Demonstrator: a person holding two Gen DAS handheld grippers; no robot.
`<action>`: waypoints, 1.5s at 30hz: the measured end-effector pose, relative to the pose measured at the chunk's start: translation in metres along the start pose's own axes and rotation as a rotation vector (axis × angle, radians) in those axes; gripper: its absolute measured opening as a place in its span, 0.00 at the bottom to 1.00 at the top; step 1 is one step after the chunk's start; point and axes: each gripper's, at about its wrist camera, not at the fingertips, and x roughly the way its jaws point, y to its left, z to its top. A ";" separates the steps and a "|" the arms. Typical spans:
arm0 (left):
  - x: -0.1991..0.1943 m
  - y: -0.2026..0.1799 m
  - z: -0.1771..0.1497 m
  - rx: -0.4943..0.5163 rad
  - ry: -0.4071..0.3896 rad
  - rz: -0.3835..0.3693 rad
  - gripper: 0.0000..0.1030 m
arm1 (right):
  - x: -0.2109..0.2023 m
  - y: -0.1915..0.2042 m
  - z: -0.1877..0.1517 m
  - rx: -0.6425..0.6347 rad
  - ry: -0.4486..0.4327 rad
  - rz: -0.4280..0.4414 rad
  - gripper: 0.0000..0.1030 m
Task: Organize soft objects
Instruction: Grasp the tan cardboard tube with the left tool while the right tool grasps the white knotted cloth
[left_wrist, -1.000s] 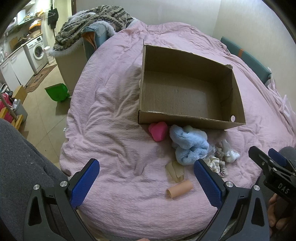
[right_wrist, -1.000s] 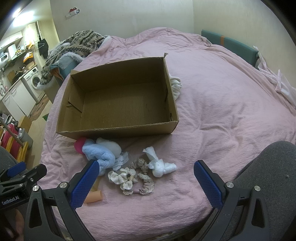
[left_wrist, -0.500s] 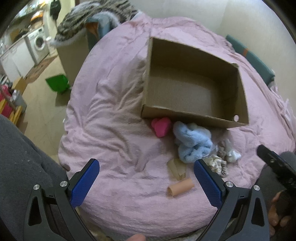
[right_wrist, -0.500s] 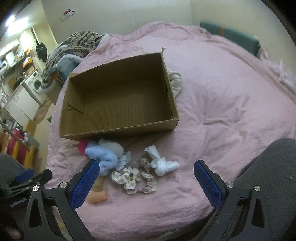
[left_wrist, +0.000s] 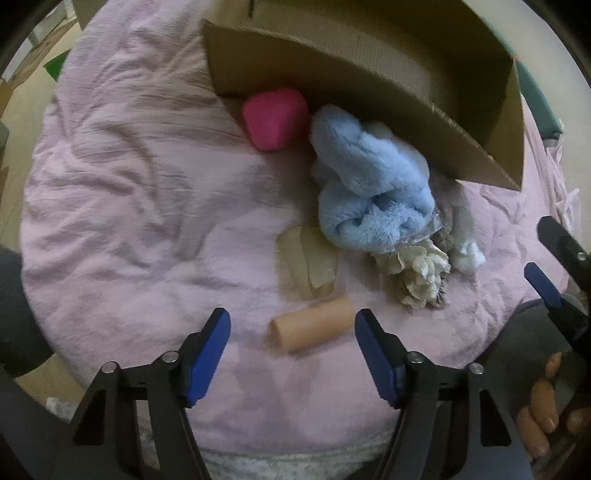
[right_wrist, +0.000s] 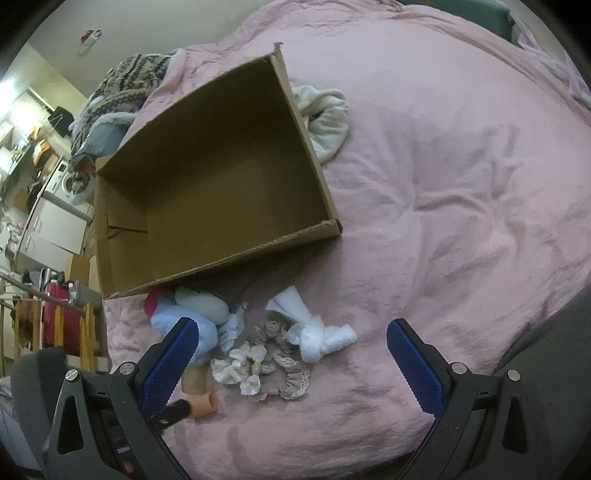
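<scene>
Risk of a miss on the peach roll (left_wrist: 310, 324) near the bed's front edge.
My left hand-held gripper (left_wrist: 292, 354) has just been closing, jaws apart astride it, untouched; soft bedding could let it roll. Right hand-held gripper (right_wrist: 291, 363) gapes empty.

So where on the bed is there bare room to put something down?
Free: the pink bedspread right of the cardboard box, and the stretch left of the peach roll. The box floor is bare too. Crowded: the strip before the box, with pink plush, blue plush and lace scrunchies.
</scene>
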 end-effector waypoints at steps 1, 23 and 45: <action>0.004 -0.002 0.001 0.001 0.003 0.011 0.63 | 0.001 -0.003 0.002 0.009 -0.002 0.006 1.00; -0.061 0.009 0.000 0.063 -0.137 -0.004 0.07 | 0.017 -0.028 0.008 0.146 0.065 0.094 1.00; -0.067 0.031 0.027 0.061 -0.242 0.033 0.07 | 0.087 -0.047 0.004 0.236 0.256 -0.028 0.33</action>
